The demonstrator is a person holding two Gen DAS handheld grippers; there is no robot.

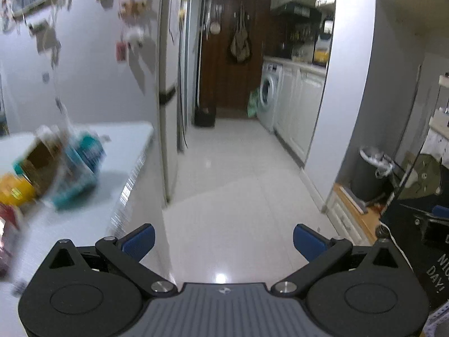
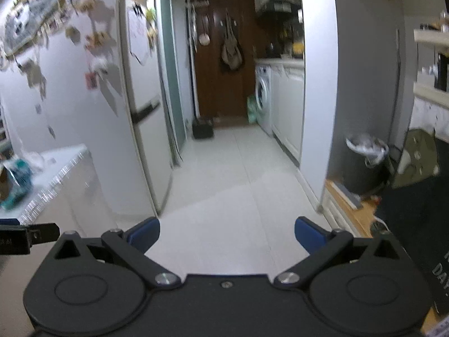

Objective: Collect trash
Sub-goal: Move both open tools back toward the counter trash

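Tongs in both views stand wide open and empty, blue pads apart over a pale tiled floor (image 1: 233,185). Left tongs (image 1: 224,242): to their left and slightly ahead lies a white surface (image 1: 92,213) carrying blurred trash (image 1: 56,168), a heap of teal, brown and yellow packaging whose separate items cannot be told. Well ahead and to the right stands a dark bin (image 1: 367,174) with a white liner, against a grey wall. Right tongs (image 2: 227,237): the same surface (image 2: 64,157) sits far to their left with the trash (image 2: 16,179) at the frame edge; the bin (image 2: 364,165) is ahead and to the right. A washing machine (image 2: 263,95) stands far ahead, right of centre.
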